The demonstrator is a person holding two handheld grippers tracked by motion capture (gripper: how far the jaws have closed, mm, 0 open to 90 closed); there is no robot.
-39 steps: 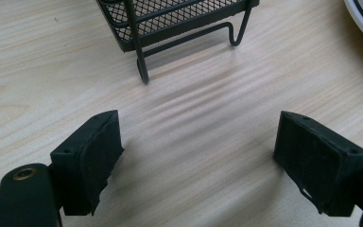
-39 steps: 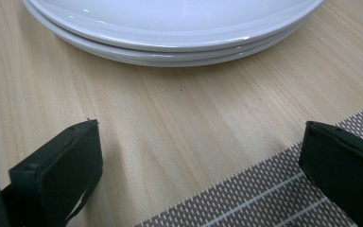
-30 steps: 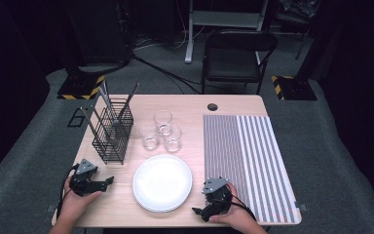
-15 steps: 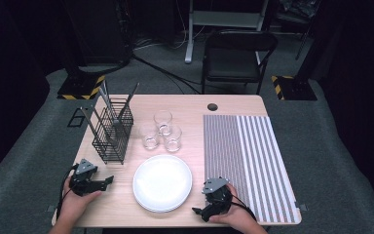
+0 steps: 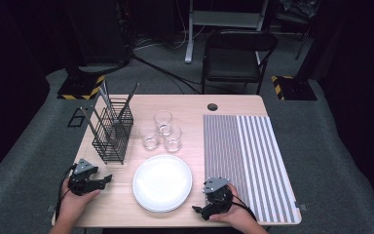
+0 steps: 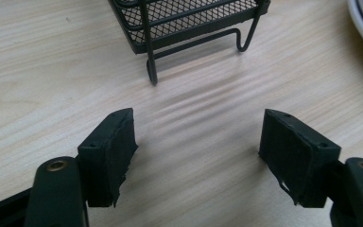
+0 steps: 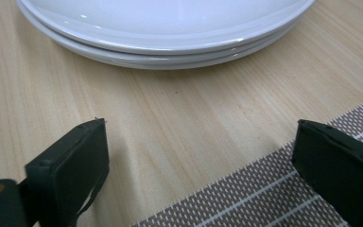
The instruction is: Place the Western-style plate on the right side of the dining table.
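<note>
Plates (image 5: pixel 162 183), stacked white, sit at the tabletop's (image 5: pixel 185 105) near edge between my two hands. My right hand-held gripper (image 5: pixel 198 210) rests just beside them, jaws wide over bare wood and the striped mat (image 5: pixel 246 161). My left hand-held gripper (image 5: pixel 108 179), also wide, faces the wire rack (image 5: pixel 113 131).

Both hands come in from six o'clock and rest low on the counter. The left gripper (image 5: pixel 108 179) sits at about eight o'clock, jaws spread wide and empty, pointing toward three. The right gripper (image 5: pixel 196 210), near five o'clock, likewise gapes with nothing between its jaws, pointing toward nine.
</note>
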